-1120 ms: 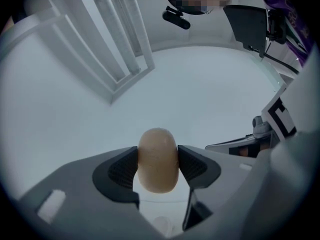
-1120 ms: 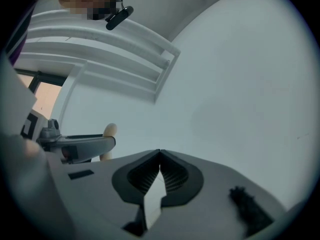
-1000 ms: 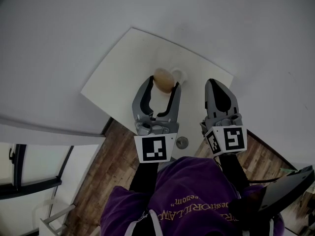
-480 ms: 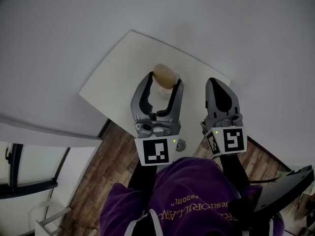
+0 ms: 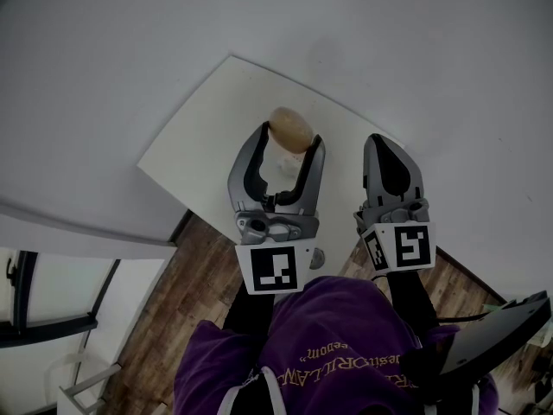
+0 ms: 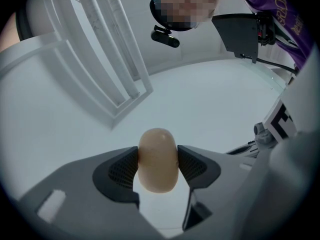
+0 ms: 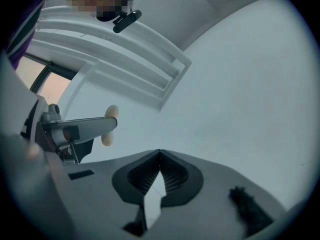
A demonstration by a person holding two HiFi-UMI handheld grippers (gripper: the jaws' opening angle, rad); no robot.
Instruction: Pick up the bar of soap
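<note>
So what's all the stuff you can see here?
Oval beige bar of soap: one, beige, clamped in the left gripper.
White square tabletop: one, white, under both grippers.
Brown wooden floor: one, brown, below the tabletop.
White barred frame: one, white, beyond the soap in the left gripper view.
Purple shirt: one, purple, head view's bottom edge.
Left gripper: one, grey, shut on the soap.
Right gripper: one, grey, shut, empty.

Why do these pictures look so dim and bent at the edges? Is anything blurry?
Head view: dim and grey, darker toward the corners, yet the soap is clear. Left gripper view: round fisheye picture with black corners; the white rails bow, the soap is crisp. Right gripper view: same bulge, bluish cast.
</note>
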